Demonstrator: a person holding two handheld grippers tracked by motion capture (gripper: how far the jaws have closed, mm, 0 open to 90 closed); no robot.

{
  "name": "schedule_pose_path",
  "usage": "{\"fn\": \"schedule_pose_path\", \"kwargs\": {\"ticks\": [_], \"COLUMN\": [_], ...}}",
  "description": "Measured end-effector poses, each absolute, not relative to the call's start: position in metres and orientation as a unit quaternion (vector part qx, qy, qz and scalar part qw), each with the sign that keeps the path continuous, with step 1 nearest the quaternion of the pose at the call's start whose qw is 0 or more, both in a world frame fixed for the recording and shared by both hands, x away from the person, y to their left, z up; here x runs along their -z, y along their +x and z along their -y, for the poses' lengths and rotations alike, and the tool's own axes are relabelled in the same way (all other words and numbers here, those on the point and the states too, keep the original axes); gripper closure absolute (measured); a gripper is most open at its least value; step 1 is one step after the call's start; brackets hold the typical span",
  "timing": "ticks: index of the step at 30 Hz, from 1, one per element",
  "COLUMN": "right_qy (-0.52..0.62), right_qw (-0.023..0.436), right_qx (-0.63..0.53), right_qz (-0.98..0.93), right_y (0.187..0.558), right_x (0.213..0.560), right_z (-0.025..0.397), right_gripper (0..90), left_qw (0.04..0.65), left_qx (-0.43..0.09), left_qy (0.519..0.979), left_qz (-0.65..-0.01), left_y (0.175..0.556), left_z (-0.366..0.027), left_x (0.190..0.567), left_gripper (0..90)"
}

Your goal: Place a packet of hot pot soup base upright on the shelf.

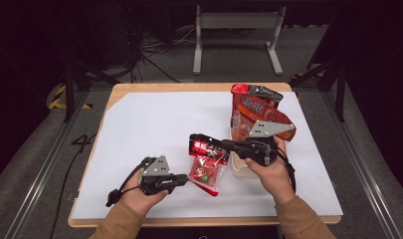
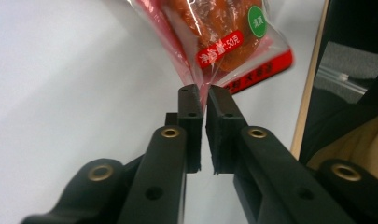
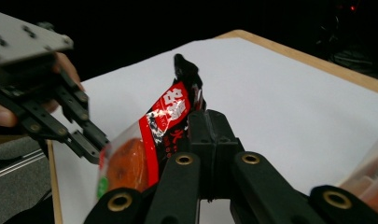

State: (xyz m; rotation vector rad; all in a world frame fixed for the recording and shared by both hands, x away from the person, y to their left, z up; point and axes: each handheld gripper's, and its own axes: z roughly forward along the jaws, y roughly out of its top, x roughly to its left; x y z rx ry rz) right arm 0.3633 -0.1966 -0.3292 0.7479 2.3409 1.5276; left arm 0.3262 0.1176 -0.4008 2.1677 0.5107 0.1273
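Note:
A small snack packet (image 1: 205, 162) with a black-and-red top and a clear lower part full of orange pieces is held just above the white sheet between both grippers. My left gripper (image 1: 188, 180) is shut on the packet's lower clear edge (image 2: 210, 70); its jaws (image 2: 201, 93) pinch the film. My right gripper (image 1: 224, 145) is shut on the packet's upper right edge, and in the right gripper view its jaws (image 3: 207, 116) clamp the side of the packet (image 3: 163, 126). The left gripper (image 3: 91, 144) also appears there, at the packet's far end.
A pale open box (image 1: 237, 167) stands by the right hand with larger red snack bags (image 1: 258, 107) sticking out of it. The white sheet (image 1: 149, 124) covers the wooden table (image 1: 139, 87). A metal stand's legs (image 1: 236, 45) are on the floor beyond.

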Motion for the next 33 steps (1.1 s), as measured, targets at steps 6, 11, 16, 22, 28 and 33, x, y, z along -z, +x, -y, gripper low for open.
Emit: {"fn": "schedule_pose_path", "kwargs": {"ticks": [6,11,16,22,28,33], "right_qy": [0.223,0.208,0.192,0.173,0.158,0.144], "right_qw": [0.134,0.136,0.134,0.13,0.122,0.112], "right_qx": [-0.515,-0.521,-0.525,-0.535,-0.544,-0.558], "right_qz": [-0.817,-0.817,-0.818,-0.817,-0.815,-0.809], "right_y": [0.357,0.353,0.347,0.338,0.333,0.329], "right_x": [0.328,0.324,0.319,0.313,0.311,0.31], "right_z": [0.188,0.185,0.182,0.177,0.175,0.173], "right_gripper": [90.0,90.0,90.0,90.0,90.0,90.0], "left_qw": [0.441,0.467,0.494,0.537,0.566,0.586], "left_qx": [-0.043,-0.058,-0.077,-0.108,-0.116,-0.106], "left_qy": [0.87,0.849,0.826,0.798,0.785,0.782], "left_qz": [-0.215,-0.241,-0.26,-0.251,-0.224,-0.186], "left_y": [0.33,0.334,0.337,0.34,0.34,0.338], "left_z": [-0.119,-0.124,-0.132,-0.135,-0.132,-0.126], "left_x": [0.403,0.4,0.392,0.382,0.375,0.373], "left_gripper": [73.1,50.5,32.4,27.1,29.8,49.9]}}
